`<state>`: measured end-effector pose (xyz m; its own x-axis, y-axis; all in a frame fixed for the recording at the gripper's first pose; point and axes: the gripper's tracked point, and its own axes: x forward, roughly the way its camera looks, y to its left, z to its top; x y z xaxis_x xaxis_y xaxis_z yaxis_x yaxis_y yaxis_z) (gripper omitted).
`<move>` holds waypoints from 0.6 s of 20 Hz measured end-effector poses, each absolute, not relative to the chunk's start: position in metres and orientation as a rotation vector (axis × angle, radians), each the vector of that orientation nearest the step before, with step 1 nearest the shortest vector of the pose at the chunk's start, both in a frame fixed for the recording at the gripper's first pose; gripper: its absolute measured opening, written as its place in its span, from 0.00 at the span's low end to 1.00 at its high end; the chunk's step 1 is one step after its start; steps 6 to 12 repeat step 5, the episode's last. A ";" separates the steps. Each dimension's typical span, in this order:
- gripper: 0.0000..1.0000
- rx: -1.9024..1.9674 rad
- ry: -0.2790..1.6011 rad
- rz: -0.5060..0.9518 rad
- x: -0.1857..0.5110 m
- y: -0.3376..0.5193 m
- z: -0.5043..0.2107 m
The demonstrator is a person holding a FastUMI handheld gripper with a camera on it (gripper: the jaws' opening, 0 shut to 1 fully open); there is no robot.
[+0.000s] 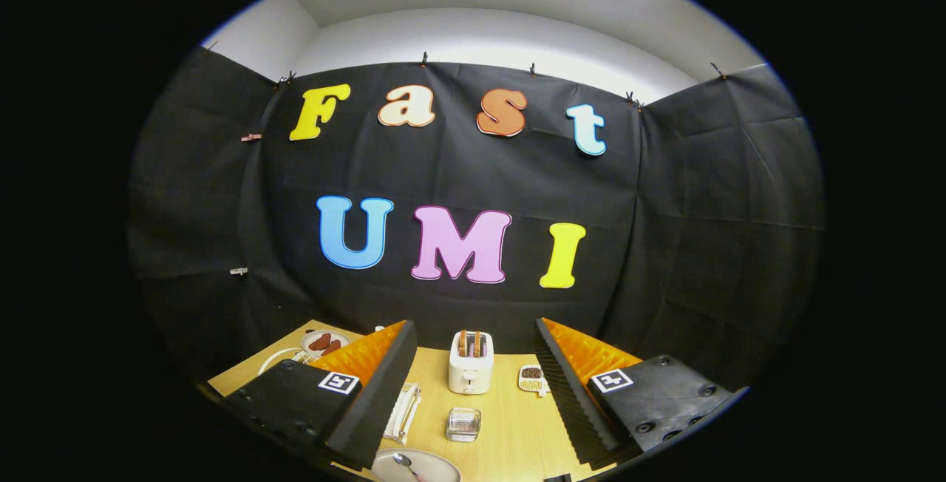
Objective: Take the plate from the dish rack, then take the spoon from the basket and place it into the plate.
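A pale grey plate [436, 469] lies on the wooden table close beneath the fingers, nearer the left one. A metal spoon [404, 462] rests in it, bowl end facing away from me. My gripper [474, 338] is raised above the table and open, its fingers spread wide with nothing held between them. Next to the inner side of the left finger, a white rack or basket with a rail [405, 409] partly shows. I cannot tell which of the two it is.
A white toaster [471, 367] with two slices stands ahead between the fingers. In front of it sits a small clear glass cup [463, 424], and to its right a small dish of beans [532, 378]. A plate of sausages [325, 341] lies beyond the left finger.
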<state>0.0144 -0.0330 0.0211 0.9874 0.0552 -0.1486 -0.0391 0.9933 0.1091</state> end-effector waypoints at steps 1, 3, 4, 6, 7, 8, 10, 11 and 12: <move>0.97 0.104 0.156 0.046 0.014 -0.033 0.020; 0.97 0.101 0.162 0.044 0.014 -0.033 0.018; 0.97 0.100 0.163 0.042 0.015 -0.034 0.016; 0.97 0.098 0.164 0.038 0.014 -0.034 0.014; 0.97 0.098 0.164 0.038 0.014 -0.034 0.014; 0.97 0.098 0.164 0.038 0.014 -0.034 0.014; 0.97 0.098 0.164 0.038 0.014 -0.034 0.014; 0.97 0.098 0.164 0.038 0.014 -0.034 0.014; 0.97 0.098 0.164 0.038 0.014 -0.034 0.014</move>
